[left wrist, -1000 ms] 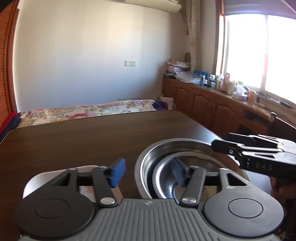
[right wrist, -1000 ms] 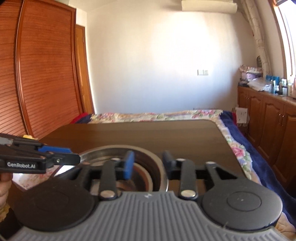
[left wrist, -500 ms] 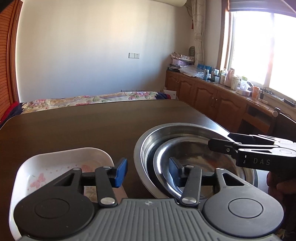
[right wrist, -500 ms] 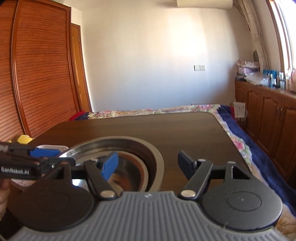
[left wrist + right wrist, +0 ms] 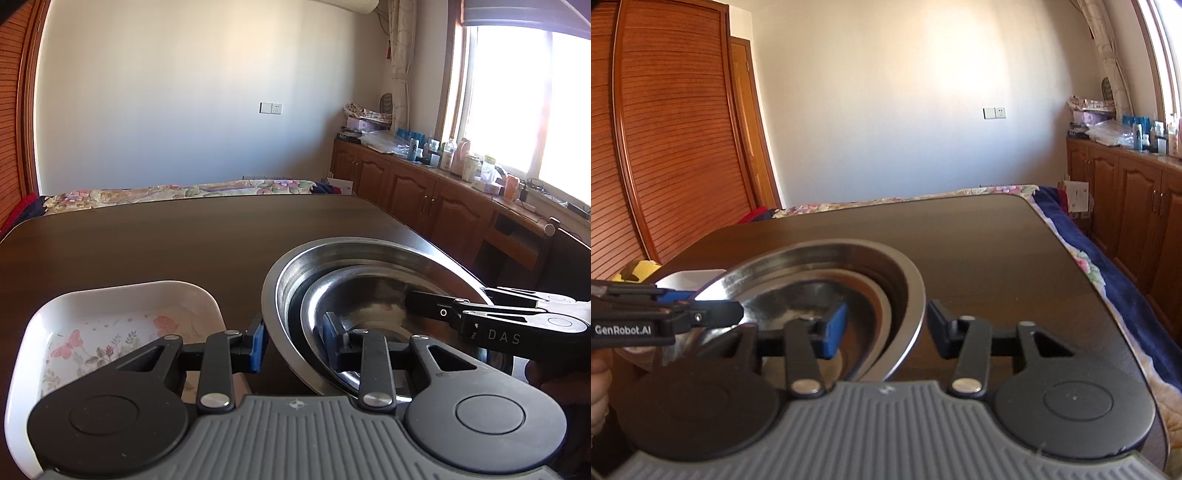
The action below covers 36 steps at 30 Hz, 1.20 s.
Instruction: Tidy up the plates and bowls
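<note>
A large steel bowl (image 5: pixel 354 251) sits on the dark wooden table with a smaller steel bowl (image 5: pixel 369 295) nested inside; both also show in the right wrist view (image 5: pixel 908 280). My left gripper (image 5: pixel 291 343) is open, its jaws straddling the large bowl's left rim. My right gripper (image 5: pixel 886 328) is open and straddles the bowl's right rim; it also shows in the left wrist view (image 5: pixel 424 306). A white rectangular dish with a butterfly pattern (image 5: pixel 110 325) sits left of the bowls.
The dark table (image 5: pixel 184 236) stretches ahead to a bed with a floral cover (image 5: pixel 177 192). Wooden cabinets (image 5: pixel 424 195) with bottles line the right wall. A yellow object (image 5: pixel 639 269) lies at the table's left edge.
Both grippers have tilted down and moved closer onto the bowls' rims. The right gripper opened wider, then came onto the right rim. The white dish has come into view.
</note>
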Available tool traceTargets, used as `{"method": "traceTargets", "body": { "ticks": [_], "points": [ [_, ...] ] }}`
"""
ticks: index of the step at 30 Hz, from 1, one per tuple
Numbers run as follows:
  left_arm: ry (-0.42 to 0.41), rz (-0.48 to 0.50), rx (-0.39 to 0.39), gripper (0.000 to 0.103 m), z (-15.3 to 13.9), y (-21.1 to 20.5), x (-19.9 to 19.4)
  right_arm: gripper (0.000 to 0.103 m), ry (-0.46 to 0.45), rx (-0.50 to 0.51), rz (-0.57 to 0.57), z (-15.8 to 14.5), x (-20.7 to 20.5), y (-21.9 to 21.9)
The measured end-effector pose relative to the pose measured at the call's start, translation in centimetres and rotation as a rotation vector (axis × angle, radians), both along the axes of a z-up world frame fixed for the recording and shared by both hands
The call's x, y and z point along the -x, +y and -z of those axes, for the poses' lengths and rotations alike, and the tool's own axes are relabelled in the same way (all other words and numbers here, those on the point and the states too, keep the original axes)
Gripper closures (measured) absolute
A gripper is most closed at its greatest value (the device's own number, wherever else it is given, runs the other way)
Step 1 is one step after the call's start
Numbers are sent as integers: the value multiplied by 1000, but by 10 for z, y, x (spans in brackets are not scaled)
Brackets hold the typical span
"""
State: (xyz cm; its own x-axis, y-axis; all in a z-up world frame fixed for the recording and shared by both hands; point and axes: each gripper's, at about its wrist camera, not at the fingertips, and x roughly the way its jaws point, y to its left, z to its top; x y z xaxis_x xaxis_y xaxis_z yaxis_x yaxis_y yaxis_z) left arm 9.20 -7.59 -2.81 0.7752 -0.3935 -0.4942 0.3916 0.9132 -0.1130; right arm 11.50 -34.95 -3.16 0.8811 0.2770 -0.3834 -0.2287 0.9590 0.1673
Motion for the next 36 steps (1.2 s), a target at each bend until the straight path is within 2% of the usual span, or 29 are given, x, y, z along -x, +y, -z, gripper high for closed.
{"method": "traceTargets", "body": {
  "ticks": [13, 16, 25, 36],
  "points": [
    [-9, -6, -7, 72, 1, -2, 4, 74, -28, -21, -19, 1, 4, -1],
    [-9, -9, -10, 72, -1, -1, 5, 74, -48, -6, -3, 1, 6, 2],
    [-36, -12, 12, 72, -16, 4, 9, 74, -62, -49, -8, -8, 6, -1],
    [-75, -53, 15, 72, -42, 33, 13, 74, -75, -79, -55, -26, -3, 10]
  ]
}}
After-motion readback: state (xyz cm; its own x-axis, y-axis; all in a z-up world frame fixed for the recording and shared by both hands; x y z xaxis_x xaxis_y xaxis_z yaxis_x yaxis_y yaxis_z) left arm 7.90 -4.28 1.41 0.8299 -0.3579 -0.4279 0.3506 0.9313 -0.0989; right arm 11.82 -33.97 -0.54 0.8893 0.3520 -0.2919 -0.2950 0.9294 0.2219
